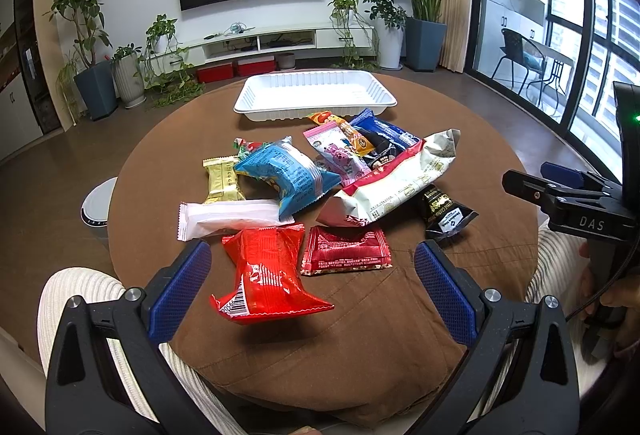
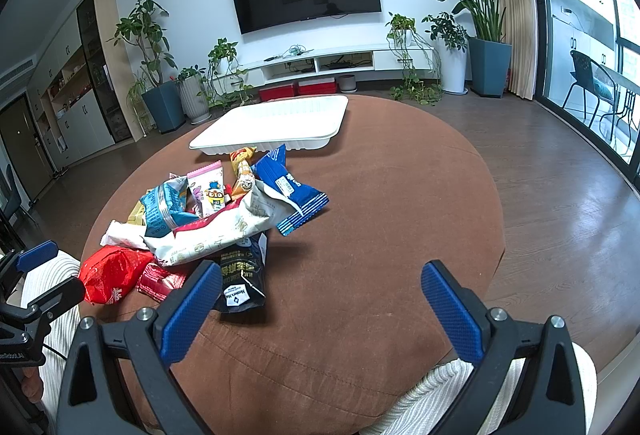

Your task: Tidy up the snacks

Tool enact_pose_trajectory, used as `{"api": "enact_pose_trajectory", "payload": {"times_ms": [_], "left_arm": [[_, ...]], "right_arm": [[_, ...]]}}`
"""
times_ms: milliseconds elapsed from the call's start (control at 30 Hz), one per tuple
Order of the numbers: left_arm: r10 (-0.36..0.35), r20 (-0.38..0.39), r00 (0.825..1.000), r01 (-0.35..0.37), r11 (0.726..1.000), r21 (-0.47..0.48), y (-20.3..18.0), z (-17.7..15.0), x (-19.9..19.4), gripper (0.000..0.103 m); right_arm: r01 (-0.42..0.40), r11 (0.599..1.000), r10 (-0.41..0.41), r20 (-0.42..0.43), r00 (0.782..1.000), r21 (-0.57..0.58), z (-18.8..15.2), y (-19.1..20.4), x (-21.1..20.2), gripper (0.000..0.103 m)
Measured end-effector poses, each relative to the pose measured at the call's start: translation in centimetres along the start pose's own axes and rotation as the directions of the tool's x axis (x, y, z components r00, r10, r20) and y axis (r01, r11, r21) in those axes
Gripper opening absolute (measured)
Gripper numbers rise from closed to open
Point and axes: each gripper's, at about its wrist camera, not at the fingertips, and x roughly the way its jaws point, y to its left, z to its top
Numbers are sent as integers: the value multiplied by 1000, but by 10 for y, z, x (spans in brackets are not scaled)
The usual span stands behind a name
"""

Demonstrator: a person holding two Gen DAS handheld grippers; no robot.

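Brown cloth covers the round table (image 1: 460, 139), and your snacks lie heaped at its centre, none yet in the white tray (image 1: 316, 93) at twelve o'clock. Sorting looks unstarted. Your left gripper (image 1: 312, 275) hangs spread wide and empty around the bright red packet (image 1: 268, 271); your right gripper (image 2: 320, 299) is equally released, with the black pouch (image 2: 242, 283) at its ten o'clock. Close on the red packet first, I'd judge; the dark red sachet (image 1: 346, 249) lies just beside it.
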Motion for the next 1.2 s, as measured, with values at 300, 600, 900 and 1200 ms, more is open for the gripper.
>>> {"api": "enact_pose_trajectory", "payload": {"times_ms": [300,600,900,1200], "left_arm": [[-1,-2,1000,1,1000,-1,1,-1,1,103],[2,-6,1000,-2,1000,-7,2,-3,5,103],[1,-10,1000,-1,1000,-16,5,-2,4,103],[4,-23,1000,-4,1000,-26,11,-3,7,103]], "right_arm": [[0,1000,0,-1,1000,0,0,0,0,102],[0,1000,0,-2,1000,-3,0,1,0,102],[1,1000,-1,-9,1000,-14,-1,4,2,102],[-3,999,2,-24,1000,-35,-5,12,7,102]]}}
